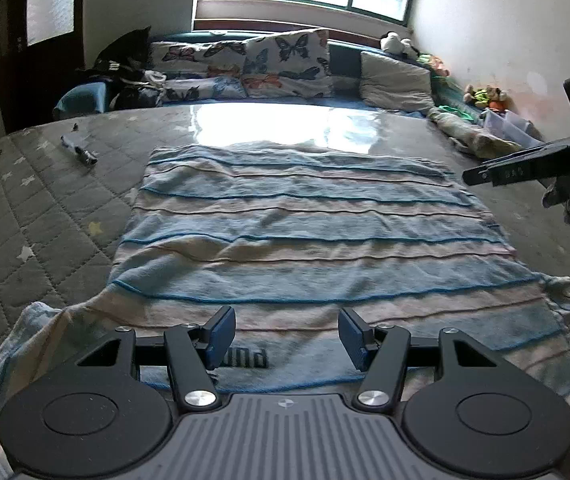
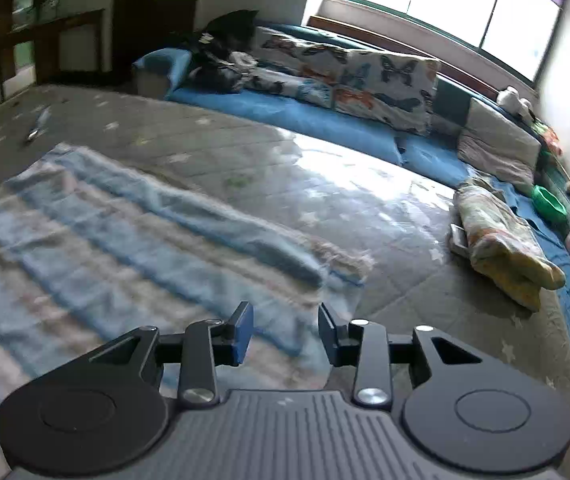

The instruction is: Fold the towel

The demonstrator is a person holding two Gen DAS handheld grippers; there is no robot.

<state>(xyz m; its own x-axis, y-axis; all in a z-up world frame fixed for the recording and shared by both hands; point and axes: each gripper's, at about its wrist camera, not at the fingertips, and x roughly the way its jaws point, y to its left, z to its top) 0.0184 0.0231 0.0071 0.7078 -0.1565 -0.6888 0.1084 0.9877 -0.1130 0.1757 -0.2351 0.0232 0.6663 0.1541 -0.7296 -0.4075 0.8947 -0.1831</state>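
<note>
A blue, white and pink striped towel (image 1: 305,232) lies spread flat on a grey quilted mattress (image 1: 37,216). My left gripper (image 1: 286,336) hangs open over the towel's near edge, with nothing between its fingers. In the left wrist view the right gripper (image 1: 525,168) shows as a black tool at the right edge, above the towel's far right corner. In the right wrist view the towel (image 2: 105,240) fills the left half, and my right gripper (image 2: 285,332) is open above its right edge with nothing held.
Butterfly-print pillows (image 1: 253,64) and a grey pillow (image 1: 397,80) line the back under a window. A rolled cloth bundle (image 2: 501,236) and toys lie at the right side. A small dark object (image 1: 81,150) lies on the mattress at the left.
</note>
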